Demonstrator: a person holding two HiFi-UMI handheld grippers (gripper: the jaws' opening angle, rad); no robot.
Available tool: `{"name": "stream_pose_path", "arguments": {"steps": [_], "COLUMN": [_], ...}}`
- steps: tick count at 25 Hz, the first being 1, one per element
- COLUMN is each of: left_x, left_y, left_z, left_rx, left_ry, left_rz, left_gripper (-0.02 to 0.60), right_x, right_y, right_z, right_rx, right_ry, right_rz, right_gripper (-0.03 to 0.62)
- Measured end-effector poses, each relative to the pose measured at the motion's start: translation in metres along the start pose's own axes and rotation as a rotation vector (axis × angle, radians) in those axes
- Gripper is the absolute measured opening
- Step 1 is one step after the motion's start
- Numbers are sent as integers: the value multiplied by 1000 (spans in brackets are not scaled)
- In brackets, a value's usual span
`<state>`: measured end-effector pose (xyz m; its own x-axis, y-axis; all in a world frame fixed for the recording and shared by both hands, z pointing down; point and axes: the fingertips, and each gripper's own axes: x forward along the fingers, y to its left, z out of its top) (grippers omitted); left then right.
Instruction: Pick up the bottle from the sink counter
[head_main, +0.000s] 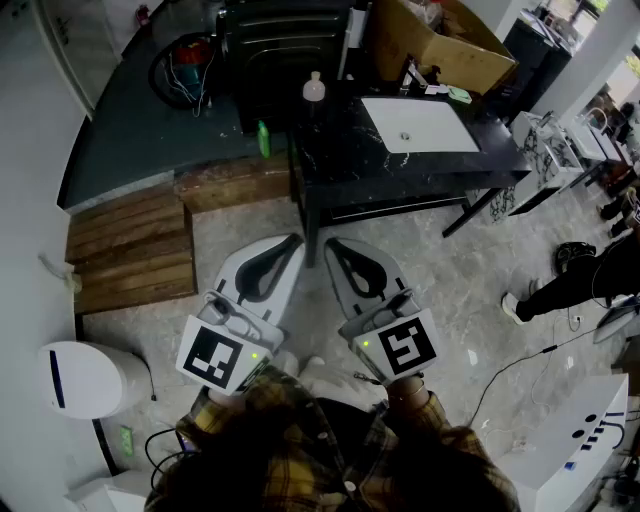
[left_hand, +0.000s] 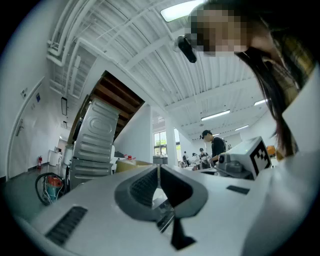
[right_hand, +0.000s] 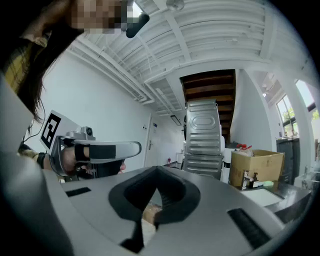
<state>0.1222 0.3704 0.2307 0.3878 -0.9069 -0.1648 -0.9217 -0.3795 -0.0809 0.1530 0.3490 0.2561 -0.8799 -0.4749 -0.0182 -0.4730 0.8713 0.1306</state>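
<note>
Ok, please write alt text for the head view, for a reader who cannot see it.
The left gripper and right gripper are held side by side, fingers closed and empty, pointing at a dark sink counter. A small white bottle stands at its far left corner, near a white basin.

**Three cameras, one corner of the room**

My head camera looked steeply down from above the person. It sat close over the left gripper (head_main: 293, 243) and right gripper (head_main: 333, 246), with the sink counter (head_main: 400, 165) farther off at the top of frame. Each gripper camera sat low behind its own jaws and faced along them, taking in much ceiling (left_hand: 125, 45). Both caught the ribbed metal panel (left_hand: 95, 140) and the cardboard box (right_hand: 255, 167), and each saw the other gripper at its inner edge. The head view shared the box. I thought the panel matched the dark unit (head_main: 285, 45) behind the counter, but couldn't be sure.
</note>
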Motion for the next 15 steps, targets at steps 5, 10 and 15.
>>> {"name": "stream_pose_path", "arguments": {"steps": [5, 10, 15], "left_x": [-1, -7, -13], "left_y": [-13, -17, -21], "left_z": [-4, -8, -12], "left_rx": [5, 12, 20], "left_ry": [10, 10, 42], "left_rz": [0, 20, 53], "left_gripper": [29, 29, 29], "right_x": [-14, -23, -34], "right_y": [-2, -3, -4], "right_z": [2, -7, -14], "right_rx": [3, 15, 35], "right_ry": [-26, -33, -34], "right_rz": [-1, 2, 3], "right_gripper": [17, 17, 17]}}
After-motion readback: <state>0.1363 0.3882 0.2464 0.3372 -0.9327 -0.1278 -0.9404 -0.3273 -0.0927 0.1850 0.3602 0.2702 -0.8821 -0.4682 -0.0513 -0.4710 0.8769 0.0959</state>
